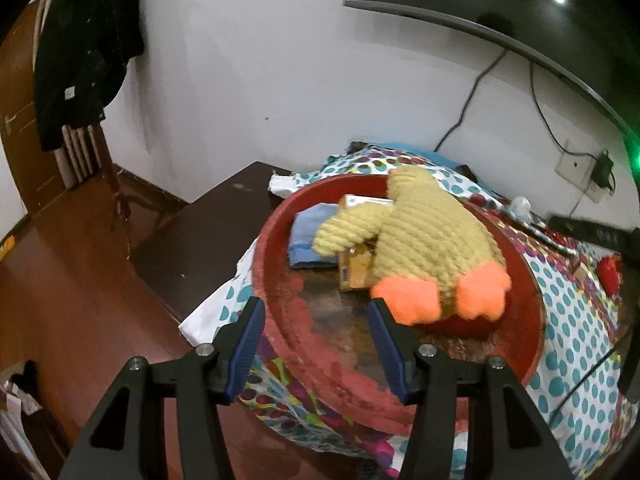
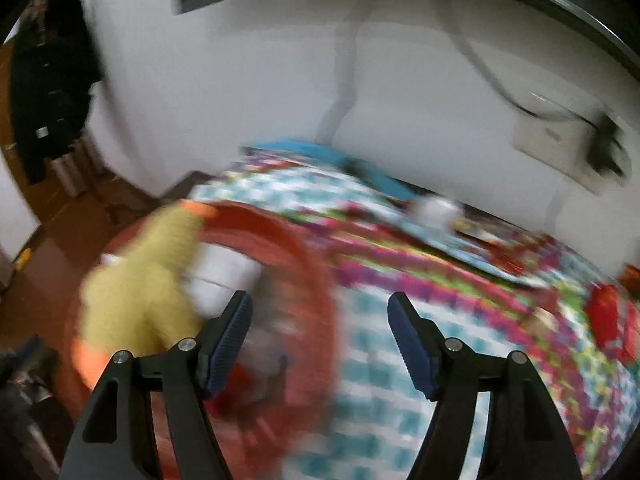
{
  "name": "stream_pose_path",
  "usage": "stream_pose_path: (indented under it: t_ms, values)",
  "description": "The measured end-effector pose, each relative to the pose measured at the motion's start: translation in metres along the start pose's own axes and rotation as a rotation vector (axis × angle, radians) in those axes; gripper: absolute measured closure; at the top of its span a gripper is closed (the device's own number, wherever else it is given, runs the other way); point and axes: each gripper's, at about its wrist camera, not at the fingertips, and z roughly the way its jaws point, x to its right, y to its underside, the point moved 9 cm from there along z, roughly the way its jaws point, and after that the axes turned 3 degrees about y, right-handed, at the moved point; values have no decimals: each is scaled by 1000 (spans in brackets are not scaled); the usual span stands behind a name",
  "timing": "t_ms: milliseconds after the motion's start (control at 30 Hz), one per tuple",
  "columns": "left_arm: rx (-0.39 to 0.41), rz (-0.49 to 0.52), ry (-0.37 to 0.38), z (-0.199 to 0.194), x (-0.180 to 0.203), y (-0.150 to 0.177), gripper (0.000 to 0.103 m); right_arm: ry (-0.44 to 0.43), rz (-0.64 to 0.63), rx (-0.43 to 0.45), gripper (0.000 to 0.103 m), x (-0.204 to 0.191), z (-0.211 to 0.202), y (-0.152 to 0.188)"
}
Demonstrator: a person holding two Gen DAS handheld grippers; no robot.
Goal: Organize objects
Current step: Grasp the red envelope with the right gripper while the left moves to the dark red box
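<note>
A yellow knitted duck toy (image 1: 420,240) with orange feet lies in a round red tray (image 1: 280,320), on top of a small yellow box (image 1: 354,270) and beside a folded blue cloth (image 1: 310,236). My left gripper (image 1: 316,312) stands open over the tray's near rim with nothing between its fingers. The right wrist view is blurred. There my right gripper (image 2: 320,308) is open and empty above the tray's right rim (image 2: 320,264) and the dotted cloth (image 2: 372,344), with the duck toy (image 2: 140,292) to its left.
A patterned tablecloth (image 1: 572,320) covers the table under the tray. A red object (image 1: 610,274) lies at the far right, also blurred in the right wrist view (image 2: 608,316). A dark wooden surface (image 1: 208,232) adjoins at the left. Cables and a wall socket (image 1: 576,166) sit behind.
</note>
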Motion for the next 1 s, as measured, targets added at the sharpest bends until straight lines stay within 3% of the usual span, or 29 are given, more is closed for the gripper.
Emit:
stream_pose_path:
  t_ms: [233,400,533,667,1000]
  values:
    - [-1,108,57,-6,45,9,48,252,178,7,35,192,-4,45]
    - [6,180,139,-16,83,15,48,314,233,-2,35,287,4,62]
    - [11,236,202,-25,126,14,48,315,232,-7,35,325,17,69]
    - [-3,369,245,-21,188,12,48,320,219,-11,35,349,35,66]
    - [-62,553,436,32,347,4,48,272,188,-28,35,364,79,49]
